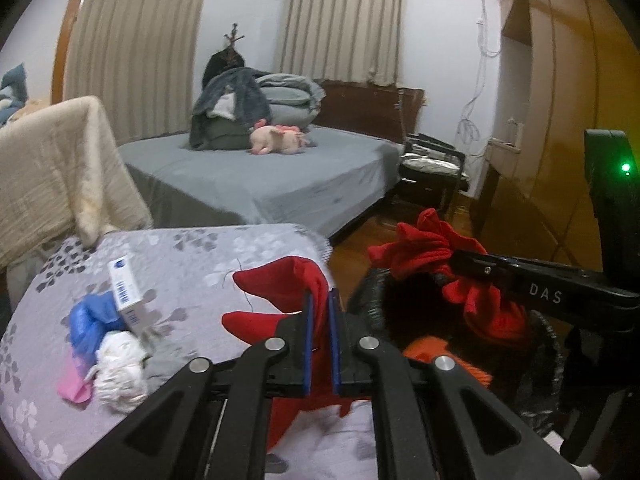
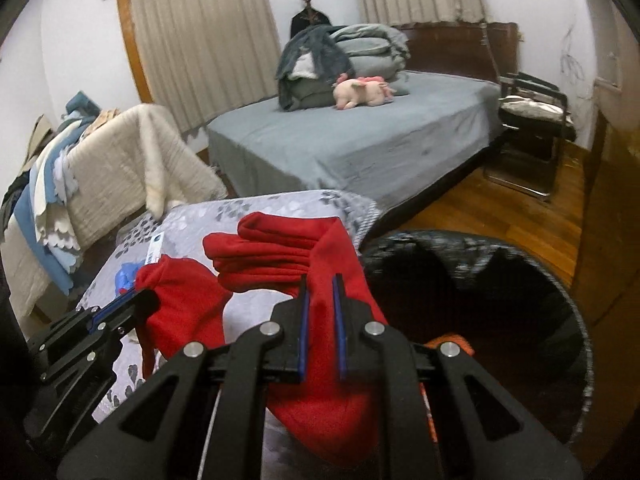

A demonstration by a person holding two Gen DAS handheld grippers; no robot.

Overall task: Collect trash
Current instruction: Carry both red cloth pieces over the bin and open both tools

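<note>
Both grippers are clamping red cloth: the left gripper point(image 1: 320, 312) has its jaws clenched on one red cloth piece point(image 1: 288, 284), and the right gripper point(image 2: 320, 300) is pinching a second, folded red cloth point(image 2: 288, 248) the same way. Whether these are two separate pieces or one joined item, the views are not settling.

The step in hand looks like carrying the cloth across to the black-lined trash bin point(image 2: 520, 264), which is standing on the wooden floor point(image 2: 520, 208) just beside the corner of the floral-covered surface point(image 1: 180, 256). To do it well, each bundle should be hanging fully over the bin's mouth before the jaws are let go, since loose folds are drooping and could catch on the rim. Something orange point(image 2: 452, 340) is already lying inside.

More trash is waiting on the floral cover: a blue bag point(image 1: 92, 316), a crumpled white wad point(image 1: 120, 364), a pink scrap point(image 1: 74, 390) and a small white box point(image 1: 126, 292), all clustered together.

The bin is sitting close against the cover's edge, with the grey bed point(image 2: 360, 140) beyond and open floor to the right. The two grippers are working near each other, so crossing paths is the risk I would watch.
</note>
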